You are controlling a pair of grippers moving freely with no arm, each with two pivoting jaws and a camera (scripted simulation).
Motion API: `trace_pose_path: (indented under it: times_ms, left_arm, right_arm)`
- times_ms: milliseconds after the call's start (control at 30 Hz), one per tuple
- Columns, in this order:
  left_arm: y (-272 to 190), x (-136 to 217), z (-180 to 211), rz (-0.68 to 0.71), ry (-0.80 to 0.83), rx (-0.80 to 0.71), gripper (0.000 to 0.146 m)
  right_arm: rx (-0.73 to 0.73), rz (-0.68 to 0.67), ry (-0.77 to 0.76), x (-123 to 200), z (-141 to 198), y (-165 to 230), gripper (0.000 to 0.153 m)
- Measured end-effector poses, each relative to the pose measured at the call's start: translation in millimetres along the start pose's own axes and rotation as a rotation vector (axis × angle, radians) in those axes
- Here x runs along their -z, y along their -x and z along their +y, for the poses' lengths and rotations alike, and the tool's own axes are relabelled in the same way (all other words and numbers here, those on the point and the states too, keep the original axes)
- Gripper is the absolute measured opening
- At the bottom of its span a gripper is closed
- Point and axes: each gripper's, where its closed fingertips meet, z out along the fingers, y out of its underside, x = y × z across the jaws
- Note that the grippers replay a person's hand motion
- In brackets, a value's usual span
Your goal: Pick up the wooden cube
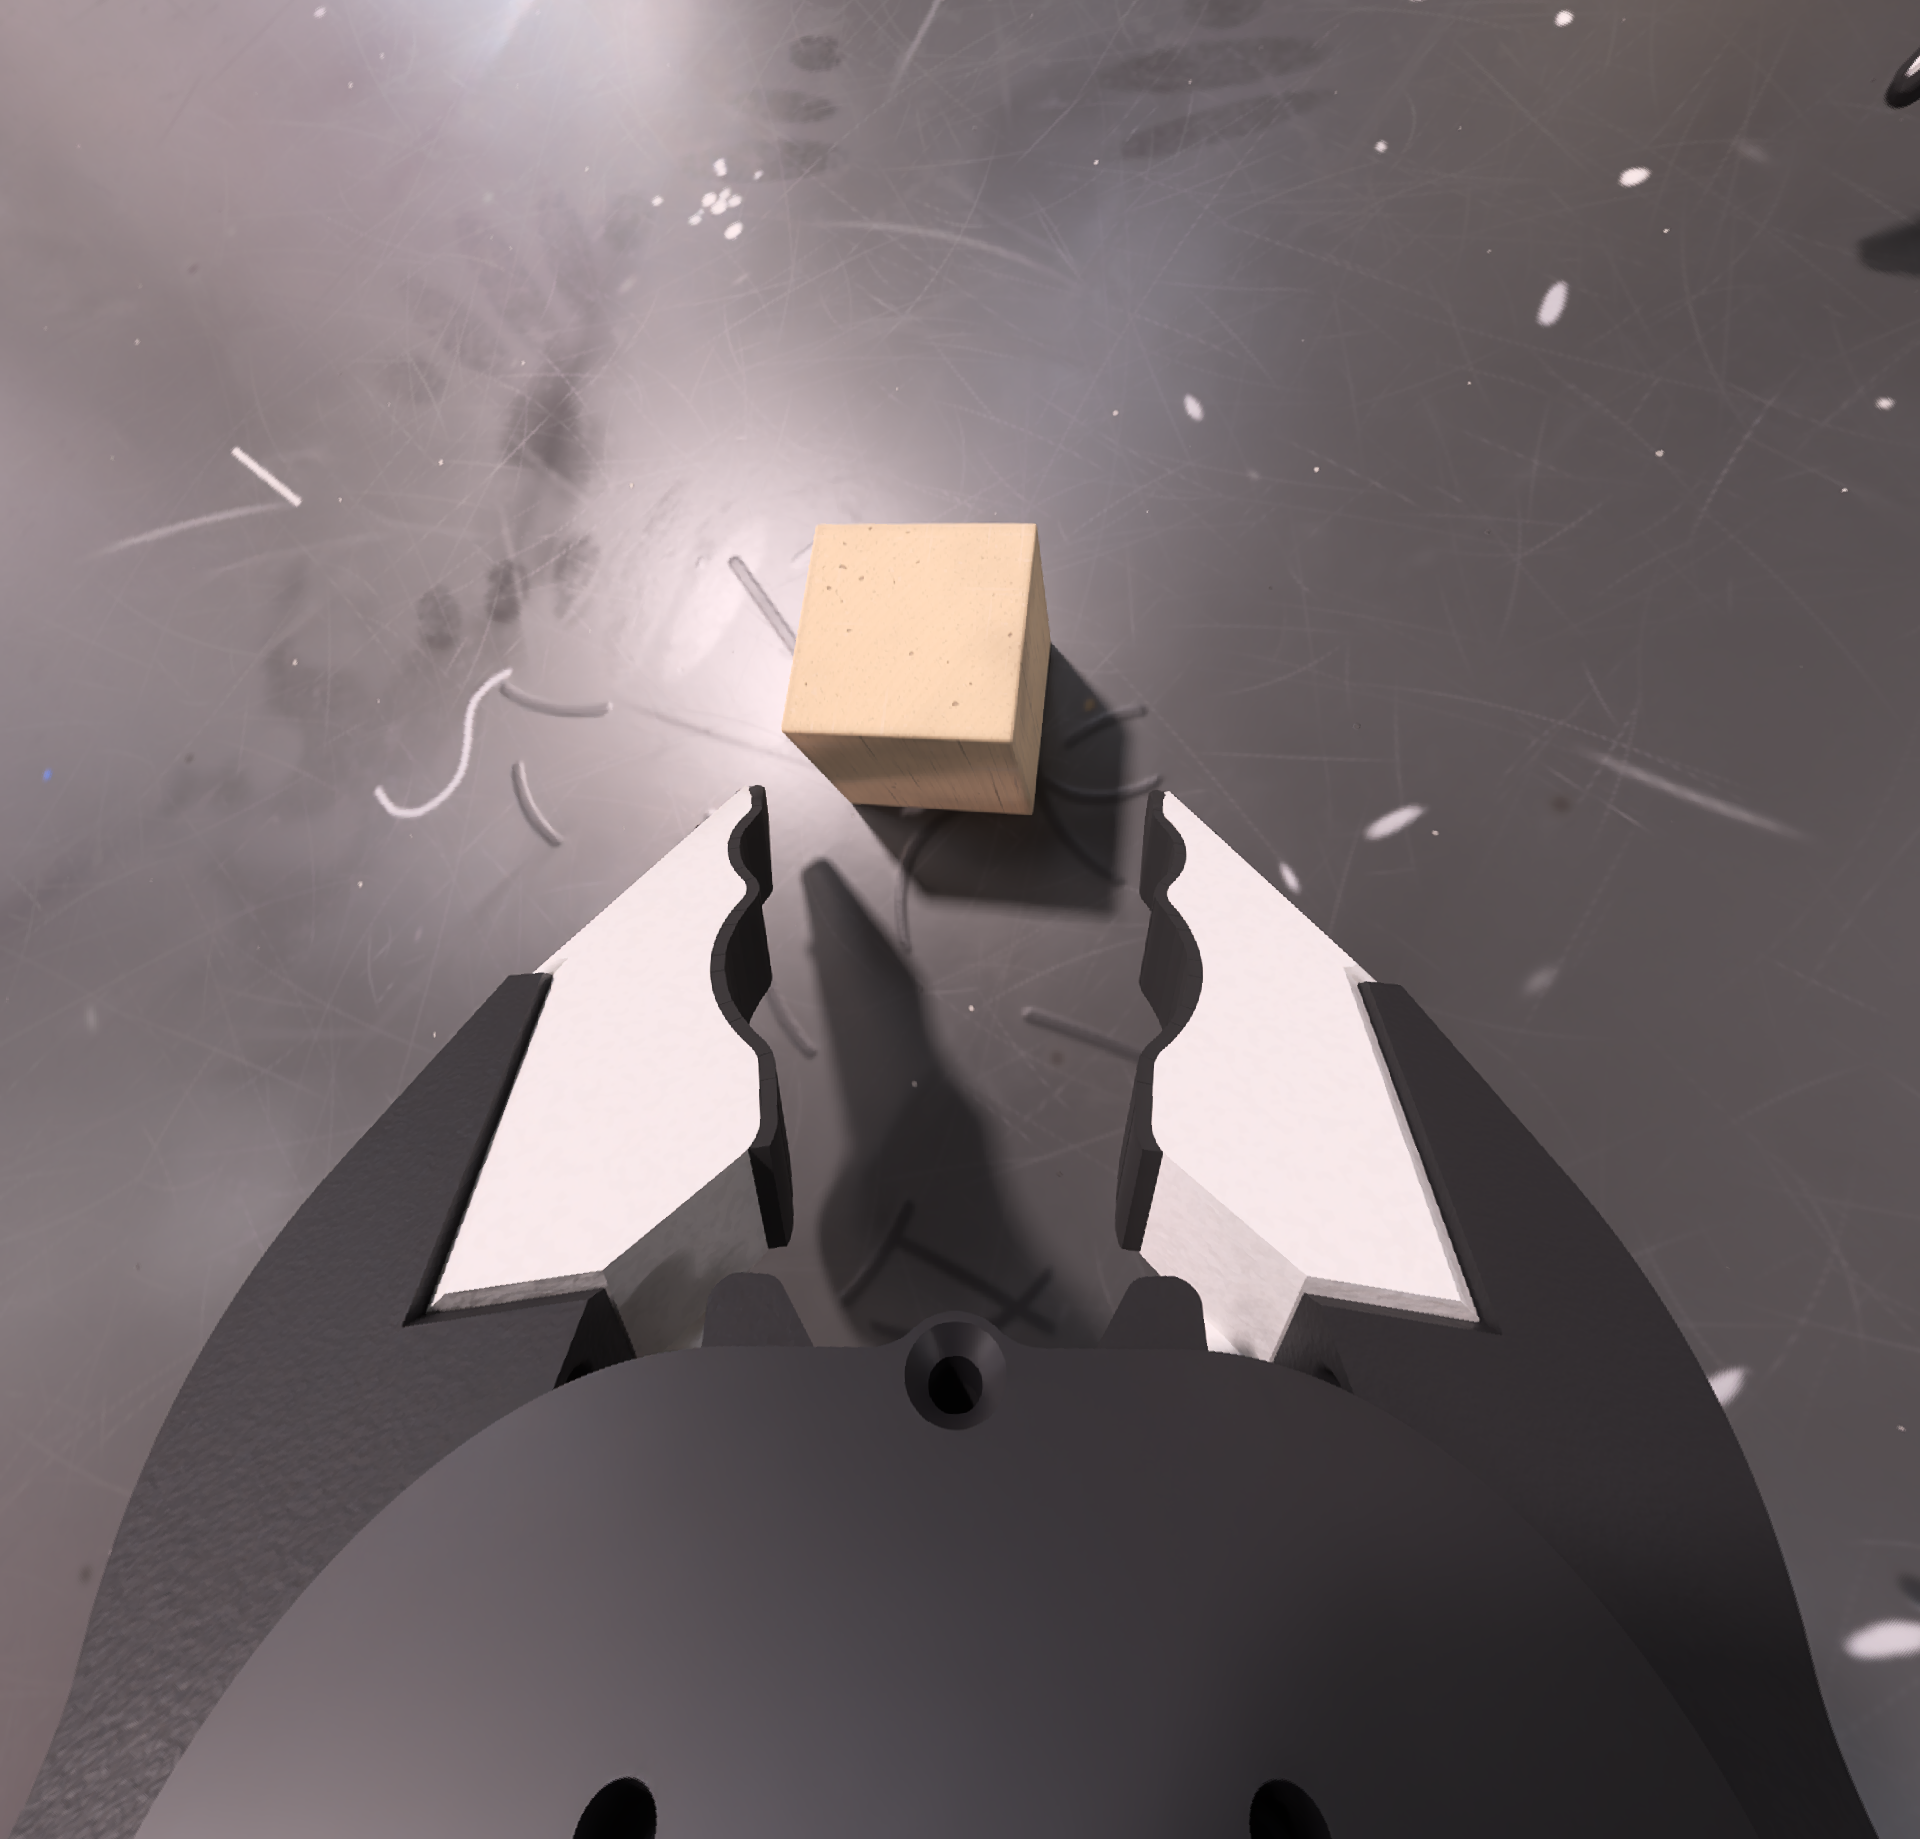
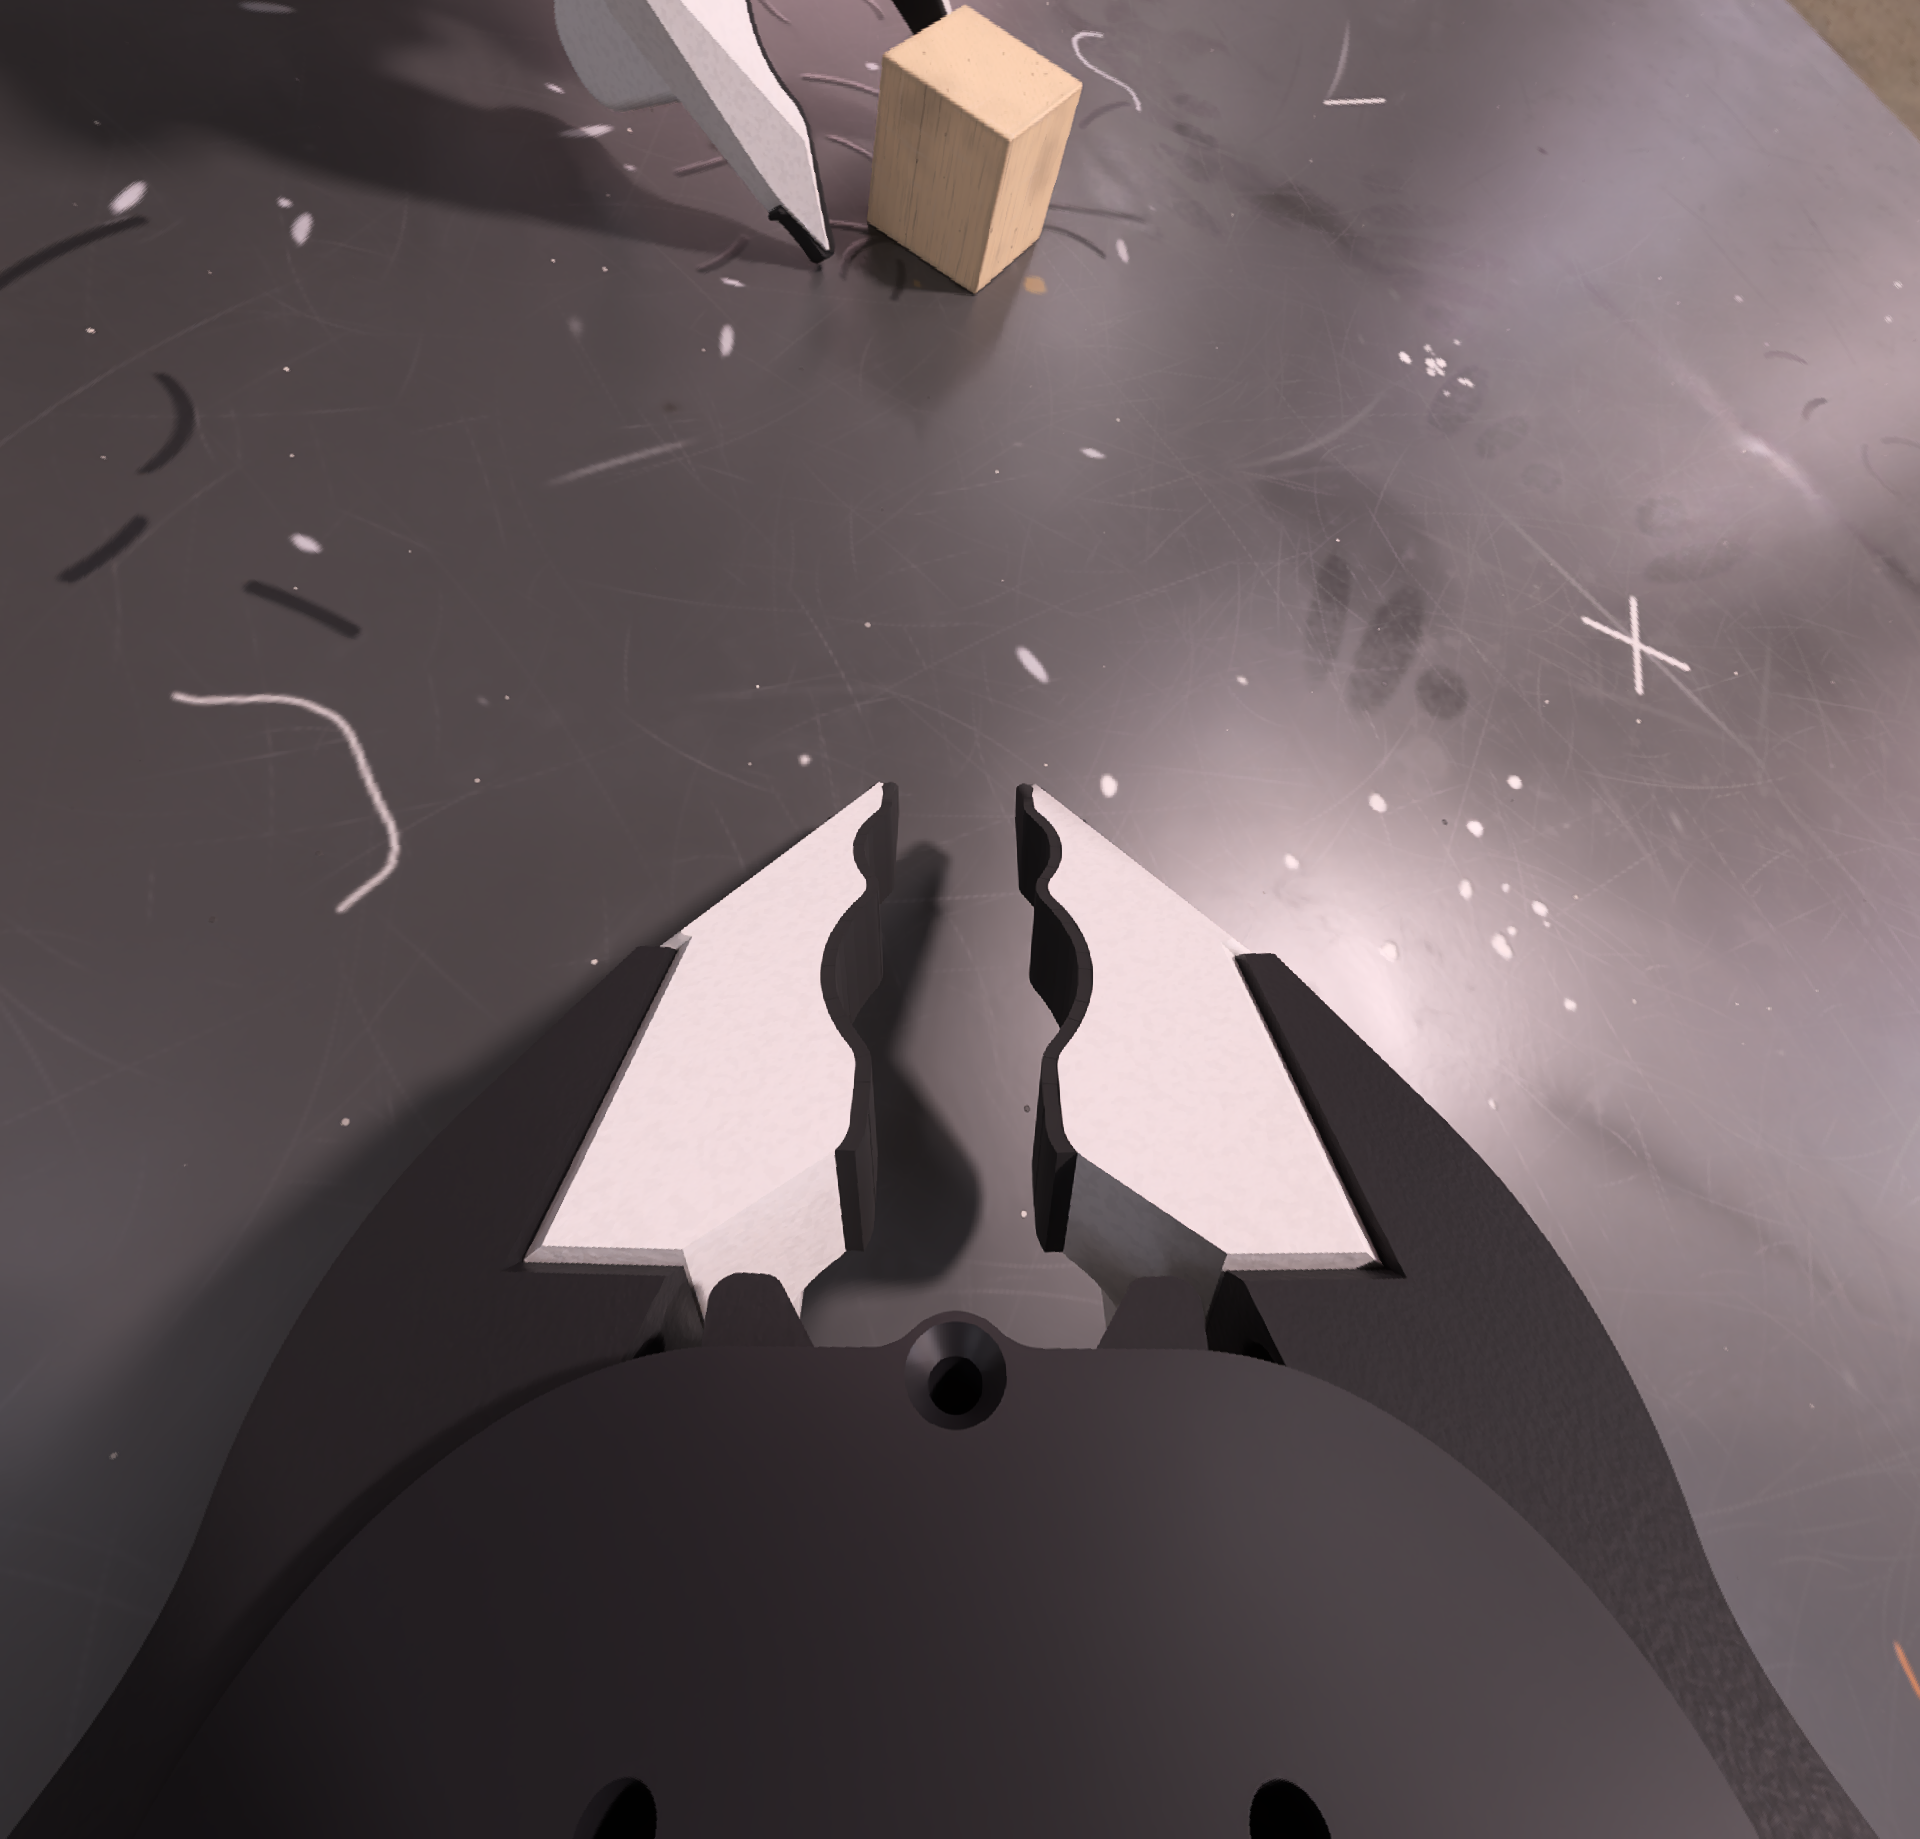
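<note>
Wooden cube [image 1: 920, 662]: stands on the bench at centre frame in the left wrist view, just beyond the fingertips; upper centre [image 2: 971, 142] in the right wrist view.
Left gripper [image 1: 956, 813]: fingers spread wide, holding nothing (wider than the cube), one fingertip [image 2: 805, 220] just beside the cube.
Right gripper [image 2: 954, 802]: lower centre, well apart from the cube, fingers narrowly parted, empty.
Bench [image 2: 1351, 439]: dark grey, scratched, speckled white.
</note>
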Motion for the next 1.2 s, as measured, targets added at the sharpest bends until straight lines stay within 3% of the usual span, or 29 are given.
trace_pose_path:
  times_ms: [200, 367, 533, 1200]
  left_arm:
    - [1, -4, -4, 0.04, -0.002, -0.059, 0.072]
    - [3, -8, -6, 0.058, -0.004, -0.062, 0.053]
    - [5, -11, -8, 0.068, -0.016, -0.05, 0.047]
    - [15, -7, -10, 0.064, -0.054, -0.03, 0.047]
  right_arm:
    - [-0.007, -0.006, -0.004, -1, 2, -1, 0.022]
    - [-0.01, -0.007, -0.003, -1, 2, -3, 0.022]
    - [-0.007, -0.012, -0.001, -2, 3, -2, 0.022]
    - [-0.002, -0.016, -0.001, -2, 3, -3, 0.021]
